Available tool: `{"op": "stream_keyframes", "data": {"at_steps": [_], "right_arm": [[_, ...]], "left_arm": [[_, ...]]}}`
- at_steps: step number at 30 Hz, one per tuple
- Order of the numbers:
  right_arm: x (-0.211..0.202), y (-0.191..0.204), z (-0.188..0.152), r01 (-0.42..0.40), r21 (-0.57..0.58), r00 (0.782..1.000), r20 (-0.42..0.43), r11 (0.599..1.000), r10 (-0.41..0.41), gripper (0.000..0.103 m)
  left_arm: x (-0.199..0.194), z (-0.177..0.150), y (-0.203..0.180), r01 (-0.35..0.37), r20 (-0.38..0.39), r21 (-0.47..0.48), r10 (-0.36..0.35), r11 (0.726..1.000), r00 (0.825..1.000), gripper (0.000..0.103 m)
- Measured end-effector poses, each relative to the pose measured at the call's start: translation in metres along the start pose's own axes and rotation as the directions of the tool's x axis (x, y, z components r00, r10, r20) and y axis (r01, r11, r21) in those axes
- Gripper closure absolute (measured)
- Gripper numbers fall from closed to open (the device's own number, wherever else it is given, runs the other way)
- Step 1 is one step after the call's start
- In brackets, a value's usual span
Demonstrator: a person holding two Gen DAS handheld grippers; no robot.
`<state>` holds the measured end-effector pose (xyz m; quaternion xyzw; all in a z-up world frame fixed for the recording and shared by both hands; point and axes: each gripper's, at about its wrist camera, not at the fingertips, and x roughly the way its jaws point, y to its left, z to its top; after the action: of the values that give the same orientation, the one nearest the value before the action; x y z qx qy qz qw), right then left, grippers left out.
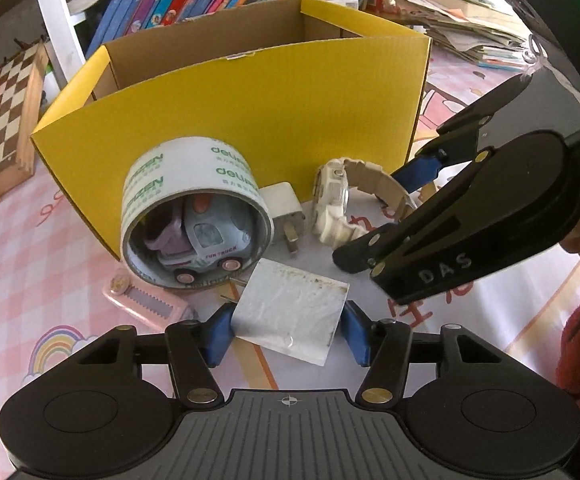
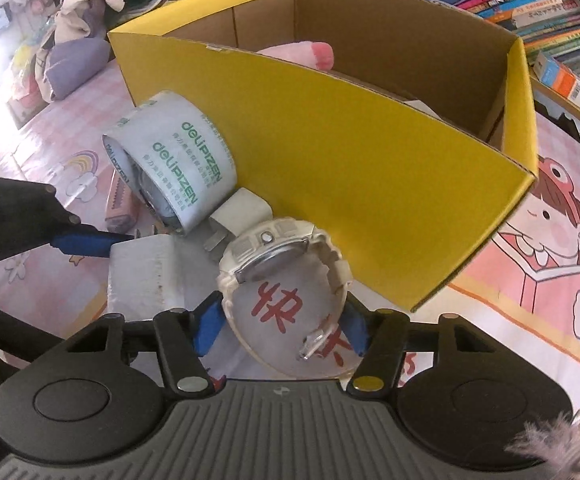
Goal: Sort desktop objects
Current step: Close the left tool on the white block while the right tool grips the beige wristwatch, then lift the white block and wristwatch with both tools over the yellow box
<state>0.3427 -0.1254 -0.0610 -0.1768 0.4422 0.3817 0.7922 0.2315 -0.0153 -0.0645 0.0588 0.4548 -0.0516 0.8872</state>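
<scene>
Nearest the left wrist camera, the left gripper (image 1: 288, 334) clamped a white charger block (image 1: 291, 312) between its blue pads, just in front of the yellow cardboard box (image 1: 250, 120). Only this view showed a toy truck (image 1: 202, 236) inside the tape roll (image 1: 194, 216) against the box. Only the right wrist view showed a pink plush (image 2: 309, 54) inside the box. The right gripper (image 2: 282, 330) squeezed the white wristwatch (image 2: 278, 264) by its strap loop.

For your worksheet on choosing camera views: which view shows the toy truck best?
The left wrist view: it looks into the tape roll, where the toy truck sits. The right wrist view sees the roll from outside; the truck is hidden.
</scene>
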Motion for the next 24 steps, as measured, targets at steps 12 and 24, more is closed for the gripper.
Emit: {"op": "stream_keyframes", "data": {"at_steps": [12, 24], "right_arm": [[-0.031, 0.000, -0.015, 0.012, 0.042, 0.999, 0.035, 0.999, -0.014, 0.049], [-0.051, 0.020, -0.020, 0.035, 0.017, 0.995, 0.089, 0.999, -0.036, 0.051]], "left_arm": [[-0.023, -0.011, 0.003, -0.013, 0.035, -0.021, 0.014, 1.000, 0.999, 0.047], [-0.049, -0.017, 0.014, -0.029, 0.090, -0.083, 0.037, 0.996, 0.995, 0.047]]}}
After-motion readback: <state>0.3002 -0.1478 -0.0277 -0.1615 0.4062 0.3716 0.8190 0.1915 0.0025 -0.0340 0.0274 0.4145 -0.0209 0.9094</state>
